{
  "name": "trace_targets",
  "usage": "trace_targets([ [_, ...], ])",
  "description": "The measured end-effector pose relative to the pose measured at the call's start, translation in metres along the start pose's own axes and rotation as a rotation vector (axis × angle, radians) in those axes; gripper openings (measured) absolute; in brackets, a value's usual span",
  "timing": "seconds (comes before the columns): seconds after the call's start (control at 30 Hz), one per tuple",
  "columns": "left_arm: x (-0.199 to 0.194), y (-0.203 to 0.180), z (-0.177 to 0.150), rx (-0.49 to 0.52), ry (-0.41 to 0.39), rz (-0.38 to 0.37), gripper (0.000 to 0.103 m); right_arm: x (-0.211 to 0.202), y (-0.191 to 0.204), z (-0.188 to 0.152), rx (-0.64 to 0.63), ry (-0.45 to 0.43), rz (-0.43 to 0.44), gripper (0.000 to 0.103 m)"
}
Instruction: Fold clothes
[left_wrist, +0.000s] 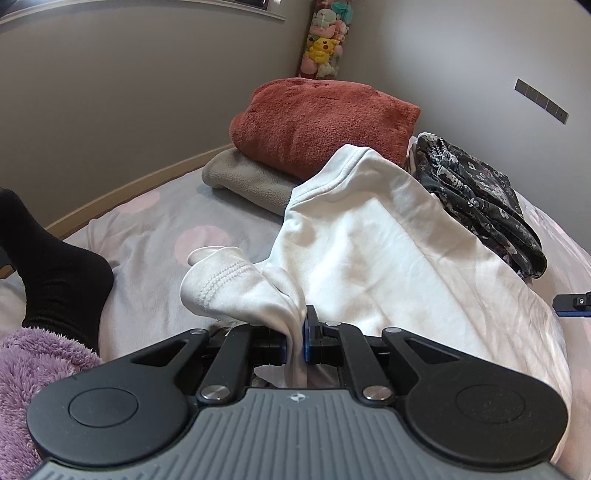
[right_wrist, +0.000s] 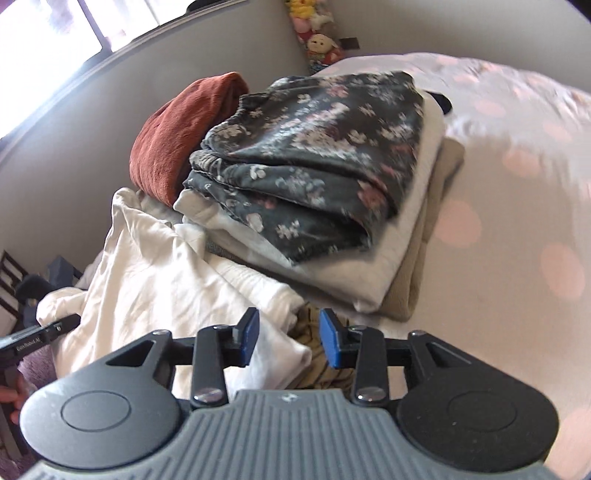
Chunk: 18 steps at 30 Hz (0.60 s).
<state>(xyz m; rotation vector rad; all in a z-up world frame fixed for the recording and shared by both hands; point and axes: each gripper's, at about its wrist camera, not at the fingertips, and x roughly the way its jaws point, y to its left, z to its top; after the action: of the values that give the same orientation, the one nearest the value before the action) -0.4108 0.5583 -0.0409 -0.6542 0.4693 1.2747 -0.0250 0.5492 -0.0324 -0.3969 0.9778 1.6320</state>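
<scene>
A shirt (left_wrist: 369, 236) lies spread on the bed (left_wrist: 155, 221), one bunched part of it pinched in the left gripper (left_wrist: 294, 341) at the near edge. Behind the shirt, toward the wall, a blanket (left_wrist: 317, 125) rests on a folded fleece (left_wrist: 251, 181). To the right of these, a patterned garment (right_wrist: 314, 158) tops a stack of folded clothes (right_wrist: 399, 258). The right gripper (right_wrist: 289, 338) hovers over the shirt's near corner, just before that stack. Soft toys (left_wrist: 325, 40) fill the far corner.

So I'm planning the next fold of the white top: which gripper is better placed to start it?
Left. The left gripper is shut on the white top; the right gripper is open, holding nothing.
</scene>
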Motion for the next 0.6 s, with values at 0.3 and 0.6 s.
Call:
trace_targets([
  [0.3,-0.009,-0.001,0.000,-0.005,-0.028,-0.010,0.006,0.001,-0.024,-0.034,0.285,-0.076,0.157,0.014],
  [0.6,-0.028,-0.003,0.000,-0.045,-0.085,-0.052,0.006,-0.052,0.032,0.017,0.133,-0.239,0.108,0.009],
])
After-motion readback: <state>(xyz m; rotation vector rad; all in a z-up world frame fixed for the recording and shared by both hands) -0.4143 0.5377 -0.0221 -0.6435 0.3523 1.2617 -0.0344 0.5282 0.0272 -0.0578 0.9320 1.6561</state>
